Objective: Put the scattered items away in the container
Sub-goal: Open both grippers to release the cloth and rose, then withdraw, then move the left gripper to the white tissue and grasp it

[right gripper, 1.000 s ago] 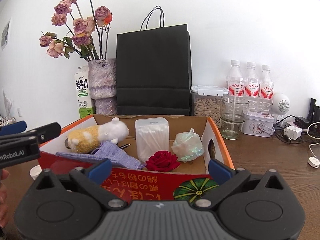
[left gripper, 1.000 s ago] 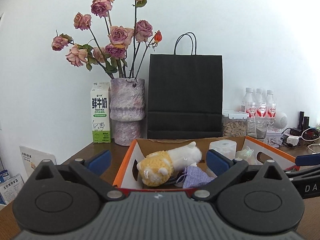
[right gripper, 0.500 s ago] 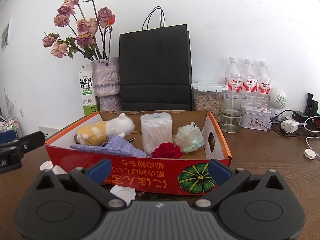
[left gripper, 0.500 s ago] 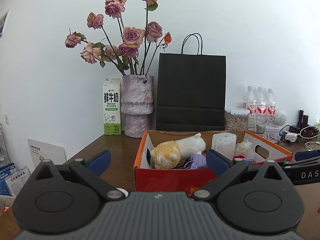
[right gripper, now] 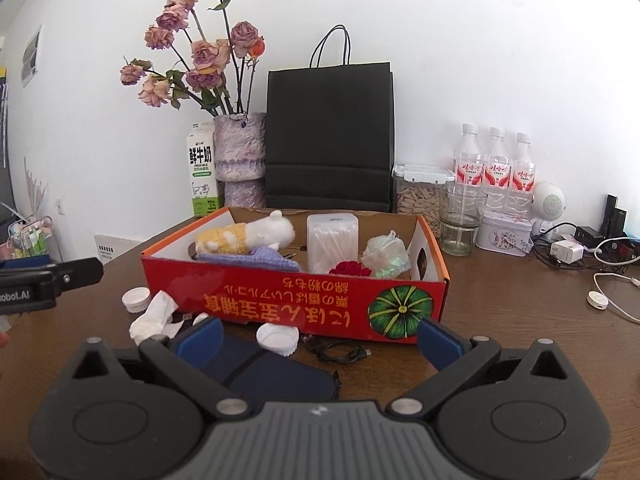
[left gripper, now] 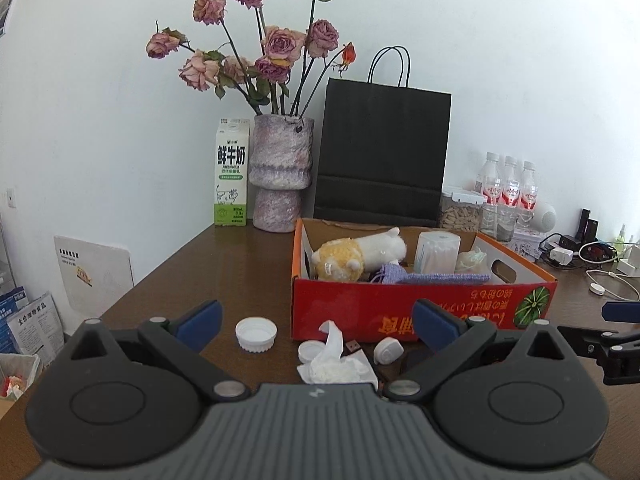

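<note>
**Pulled back from the box, loose bits now in sight**

A second ago both my claws hung over the box (right gripper: 294, 300) and I saw only what lay inside it. Now I have drawn them back and down, and the table (left gripper: 240, 264) in front of the box shows what is left. My left claw (left gripper: 316, 322) stands apart and empty; my right claw (right gripper: 318, 336) is apart and empty too.

Already inside the box: the plush (left gripper: 360, 254), the purple cloth (left gripper: 436, 278), the swab tub (right gripper: 332, 242), the red rose (right gripper: 350, 268) and the crumpled bag (right gripper: 386, 256).

Not yet in, all lying just before the red wall: a white cap (left gripper: 256, 334) to the left, a crumpled tissue (left gripper: 334, 356), a second cap (left gripper: 310, 350) touching it, a small white fob (left gripper: 388, 350), another cap (right gripper: 277, 338), a black cable (right gripper: 336, 350) and a dark pouch (right gripper: 276, 376) close under my right claw.

So I judge the job about half done. The tissue sits midway before my left claw and looks the likeliest next pick; it is soft and should pinch easily. The flat caps will be harder to grip.
</note>
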The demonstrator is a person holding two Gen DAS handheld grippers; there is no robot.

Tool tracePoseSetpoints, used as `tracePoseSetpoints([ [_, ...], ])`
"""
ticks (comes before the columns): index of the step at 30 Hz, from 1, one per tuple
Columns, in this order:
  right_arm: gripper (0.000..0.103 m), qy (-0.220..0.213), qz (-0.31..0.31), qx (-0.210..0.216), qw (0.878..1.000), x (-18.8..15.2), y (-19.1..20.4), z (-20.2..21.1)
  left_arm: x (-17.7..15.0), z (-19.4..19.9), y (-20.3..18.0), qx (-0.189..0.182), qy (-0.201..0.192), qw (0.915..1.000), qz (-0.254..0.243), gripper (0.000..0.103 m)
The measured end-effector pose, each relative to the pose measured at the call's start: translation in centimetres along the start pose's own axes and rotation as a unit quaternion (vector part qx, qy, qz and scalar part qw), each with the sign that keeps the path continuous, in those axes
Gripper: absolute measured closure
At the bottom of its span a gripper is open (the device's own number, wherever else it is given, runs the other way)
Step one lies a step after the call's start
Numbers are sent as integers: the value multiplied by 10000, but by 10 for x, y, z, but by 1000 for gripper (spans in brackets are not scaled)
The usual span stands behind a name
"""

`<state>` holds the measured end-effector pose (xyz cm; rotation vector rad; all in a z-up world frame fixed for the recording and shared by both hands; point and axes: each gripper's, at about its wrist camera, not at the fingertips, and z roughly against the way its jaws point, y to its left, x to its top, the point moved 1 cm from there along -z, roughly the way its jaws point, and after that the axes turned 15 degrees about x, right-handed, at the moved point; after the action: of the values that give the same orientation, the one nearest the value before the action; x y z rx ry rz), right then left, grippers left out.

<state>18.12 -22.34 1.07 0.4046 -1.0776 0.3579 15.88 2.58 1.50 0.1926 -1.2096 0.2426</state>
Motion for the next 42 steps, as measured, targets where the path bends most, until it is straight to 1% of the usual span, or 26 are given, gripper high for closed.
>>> tracePoseSetpoints([
  [5, 0, 307, -77, 20, 9995, -29, 8, 17, -26, 10, 3, -105, 442, 9988, -165, 0],
  [8, 0, 525, -79, -49, 9986, -45, 11, 22, -42, 19, -7, -331, 687, 9966, -306, 0],
  [10, 0, 634, -104, -121, 9979, -52, 10, 23, -51, 24, -19, -544, 840, 9940, -448, 0],
  [12, 0, 689, -135, -173, 9974, -56, 7, 24, -58, 29, -31, -756, 895, 9913, -594, 0],
  [15, 0, 725, -227, -222, 9969, -59, 1, 26, -66, 34, -50, -946, 915, 9878, -827, 0],
  [20, 0, 772, -286, -228, 9963, -65, -8, 30, -73, 36, -66, -992, 1004, 9853, -961, 0],
  [24, 0, 803, -347, -244, 9959, -69, -14, 32, -76, 36, -77, -912, 1086, 9839, -1084, 0],
  [27, 0, 816, -443, -259, 9953, -72, -19, 33, -77, 36, -82, -918, 1165, 9822, -1151, 5],
  [30, 0, 792, -488, -196, 9955, -73, -22, 35, -79, 35, -86, -941, 1226, 9810, -1176, 14],
  [31, 0, 790, -485, -189, 9955, -73, -22, 35, -80, 35, -87, -943, 1253, 9804, -1190, 21],
  [32, 0, 790, -486, -178, 9955, -74, -22, 35, -80, 34, -88, -951, 1276, 9798, -1212, 33],
  [33, 0, 788, -491, -162, 9956, -74, -22, 35, -81, 34, -90, -969, 1306, 9788, -1244, 41],
  [35, 0, 789, -497, -155, 9955, -75, -22, 35, -82, 36, -94, -958, 1250, 9784, -1341, 81],
  [39, 0, 794, -504, -153, 9954, -76, -22, 35, -81, 41, -97, -1038, 1190, 9776, -1394, 82],
  [42, 0, 801, -497, -155, 9954, -76, -22, 34, -80, 42, -94, -1041, 1153, 9788, -1334, 82],
])
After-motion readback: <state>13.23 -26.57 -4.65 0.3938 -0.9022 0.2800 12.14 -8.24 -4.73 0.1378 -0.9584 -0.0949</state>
